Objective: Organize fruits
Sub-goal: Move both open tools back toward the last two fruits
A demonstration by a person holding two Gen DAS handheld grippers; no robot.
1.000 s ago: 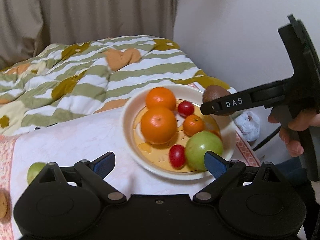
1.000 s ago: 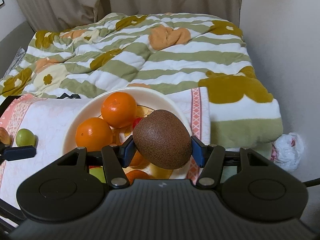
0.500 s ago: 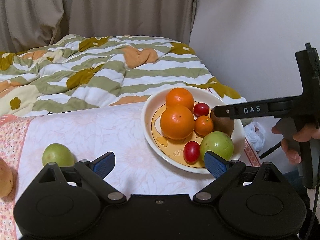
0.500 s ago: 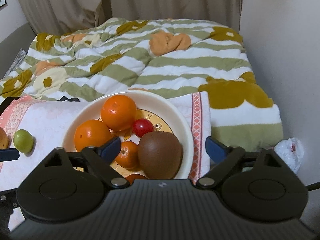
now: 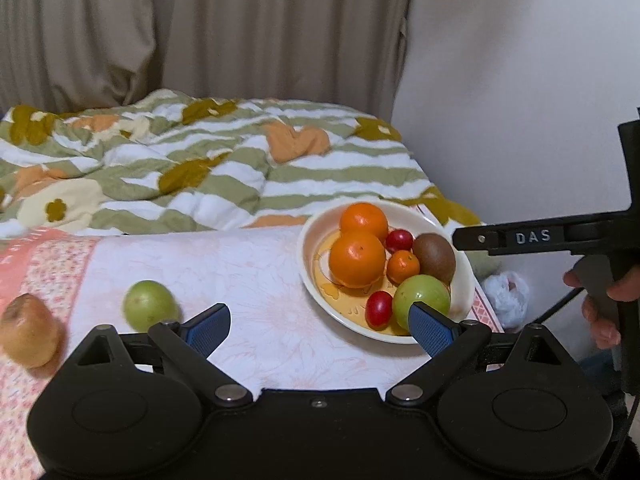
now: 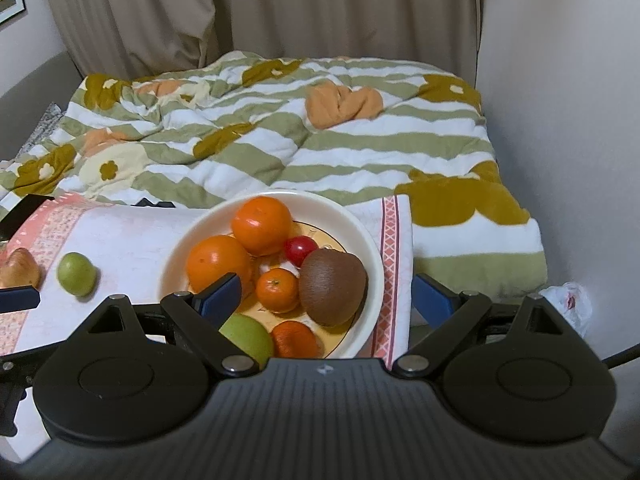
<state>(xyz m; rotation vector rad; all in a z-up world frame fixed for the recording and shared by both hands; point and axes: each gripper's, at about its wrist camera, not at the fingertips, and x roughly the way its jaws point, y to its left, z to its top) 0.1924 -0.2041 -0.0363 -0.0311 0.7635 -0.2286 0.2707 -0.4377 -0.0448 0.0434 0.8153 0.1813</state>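
Kiwi (image 6: 333,287) now in bowl (image 6: 370,240) w/ oranges etc.; right gripper (image 6: 326,294) jaws wide, empty. Left gripper (image 5: 320,324) open, empty. Left to do: green fruit (image 5: 149,305), brown fruit (image 5: 27,334) on cloth.

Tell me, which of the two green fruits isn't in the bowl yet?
The smaller green fruit lies out on the tablecloth, beside a yellowish-brown fruit. The bigger green one already sits in the bowl with the oranges.
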